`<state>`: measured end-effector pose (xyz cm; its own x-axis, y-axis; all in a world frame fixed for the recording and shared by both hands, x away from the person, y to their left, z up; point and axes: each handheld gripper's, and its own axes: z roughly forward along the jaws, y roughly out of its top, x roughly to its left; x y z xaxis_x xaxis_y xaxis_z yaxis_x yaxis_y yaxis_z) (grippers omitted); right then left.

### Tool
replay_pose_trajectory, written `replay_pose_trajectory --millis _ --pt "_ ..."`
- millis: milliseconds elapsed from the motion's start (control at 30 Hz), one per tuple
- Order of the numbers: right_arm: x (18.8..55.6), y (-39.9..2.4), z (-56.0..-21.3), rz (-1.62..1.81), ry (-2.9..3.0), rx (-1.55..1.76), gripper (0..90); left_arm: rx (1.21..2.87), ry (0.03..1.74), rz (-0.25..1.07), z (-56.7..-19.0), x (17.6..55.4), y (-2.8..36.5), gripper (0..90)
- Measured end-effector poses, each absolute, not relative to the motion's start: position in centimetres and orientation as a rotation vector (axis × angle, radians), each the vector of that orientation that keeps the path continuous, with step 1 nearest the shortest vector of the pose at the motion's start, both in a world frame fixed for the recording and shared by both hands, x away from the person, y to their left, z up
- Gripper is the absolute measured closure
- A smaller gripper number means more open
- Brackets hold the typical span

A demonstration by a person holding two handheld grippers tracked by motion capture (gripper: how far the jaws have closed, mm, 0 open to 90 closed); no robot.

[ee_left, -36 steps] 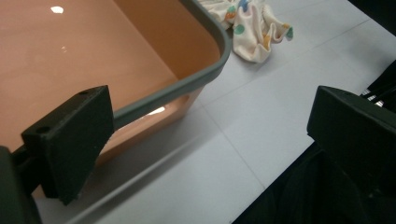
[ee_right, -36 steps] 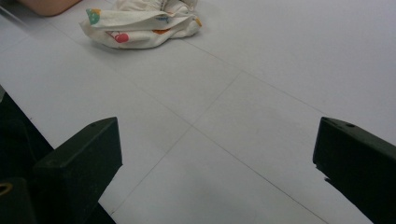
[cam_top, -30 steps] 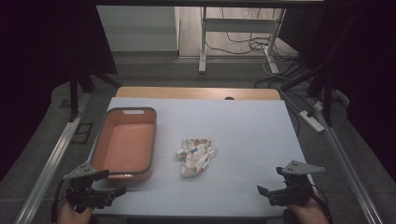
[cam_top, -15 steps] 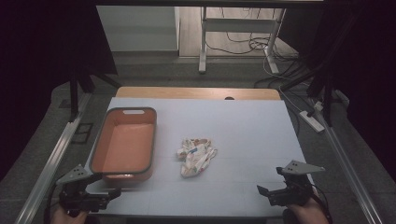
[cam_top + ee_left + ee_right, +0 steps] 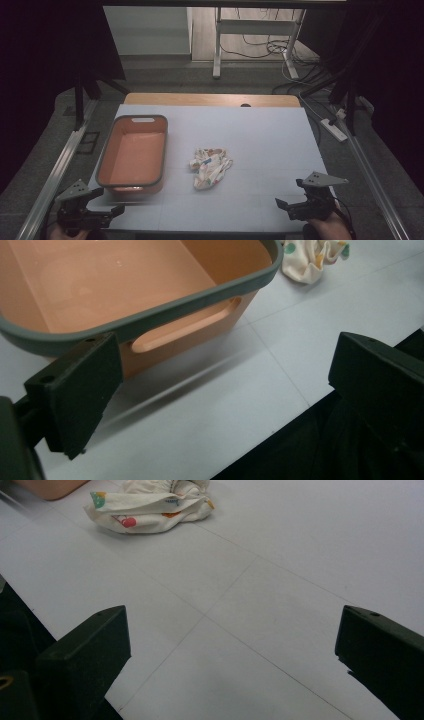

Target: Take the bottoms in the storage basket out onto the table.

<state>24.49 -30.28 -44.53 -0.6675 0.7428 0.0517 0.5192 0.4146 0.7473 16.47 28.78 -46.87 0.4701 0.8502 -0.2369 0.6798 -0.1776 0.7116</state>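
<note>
Cloth (image 5: 210, 167) lies crumpled mid-counter, just right of the orange tub (image 5: 132, 152), its length running away from us. Both grippers wait wide-fingered at the near edge, left gripper (image 5: 82, 210) and right gripper (image 5: 305, 202) roughly equally far away.

Table (image 5: 260, 135): white top, faint grid lines, wooden far edge.
Tub (image 5: 111, 181): orange, grey rim, on the left part.
Cloth (image 5: 210, 166): crumpled, patterned, mid-table, right of the tub, apart.
</note>
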Motion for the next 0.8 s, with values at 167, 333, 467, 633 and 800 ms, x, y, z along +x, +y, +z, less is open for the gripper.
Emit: replay_pose_trajectory --millis 167,333,467,633,800 --pt "24.5 -30.29 -44.53 1.107 2.384 1.102 1.9 1.925 1.284 0.274 -46.91 16.26 29.06 2.2" --pt "24.51 -30.27 -44.54 1.106 2.384 1.105 1.9 1.928 1.296 0.269 -46.97 16.2 29.32 2.2" --pt "24.51 -30.27 -44.54 1.105 2.385 1.105 1.9 1.935 1.302 0.266 -47.0 16.14 29.44 2.2" --pt "24.52 -30.24 -44.53 1.101 2.387 1.103 1.9 1.946 1.307 0.256 -47.08 16.09 29.65 2.2" --pt "24.51 -30.21 -44.53 1.102 2.385 1.103 1.9 1.97 1.31 0.244 -47.18 16.07 29.68 2.2"
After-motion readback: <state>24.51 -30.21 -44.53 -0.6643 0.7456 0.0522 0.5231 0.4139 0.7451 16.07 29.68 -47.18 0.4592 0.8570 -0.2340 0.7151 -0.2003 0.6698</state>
